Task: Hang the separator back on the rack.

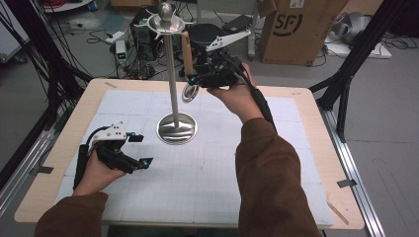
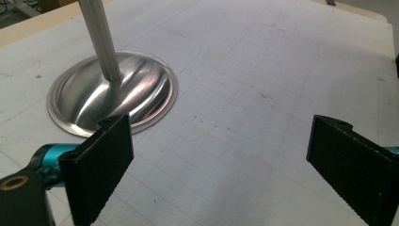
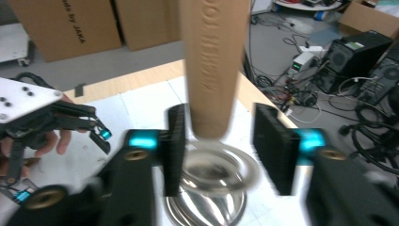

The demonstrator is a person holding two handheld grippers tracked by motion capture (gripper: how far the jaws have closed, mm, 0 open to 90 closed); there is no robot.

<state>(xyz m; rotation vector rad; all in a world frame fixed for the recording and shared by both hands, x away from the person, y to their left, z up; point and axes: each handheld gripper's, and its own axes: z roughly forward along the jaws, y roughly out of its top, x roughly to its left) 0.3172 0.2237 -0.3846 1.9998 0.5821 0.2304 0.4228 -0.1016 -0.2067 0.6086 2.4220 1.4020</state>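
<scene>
My right hand-held gripper (image 3: 219, 155) stands released around the upright wooden-handled strainer (image 3: 214, 66), near the stand (image 1: 173, 74); my left hand-held gripper (image 1: 141, 149) rests open on the counter (image 1: 296, 98).

This is a lab or test room set up for recording, not a home. A wooden tabletop (image 1: 306, 98) carries a white gridded mat (image 1: 207, 173) and stands between black metal frame legs (image 1: 346, 84). Behind it, on the grey floor (image 1: 390, 123), lie tangled cables (image 1: 99, 34), computer towers (image 3: 357, 52) and cardboard shipping boxes (image 1: 296, 29).
</scene>
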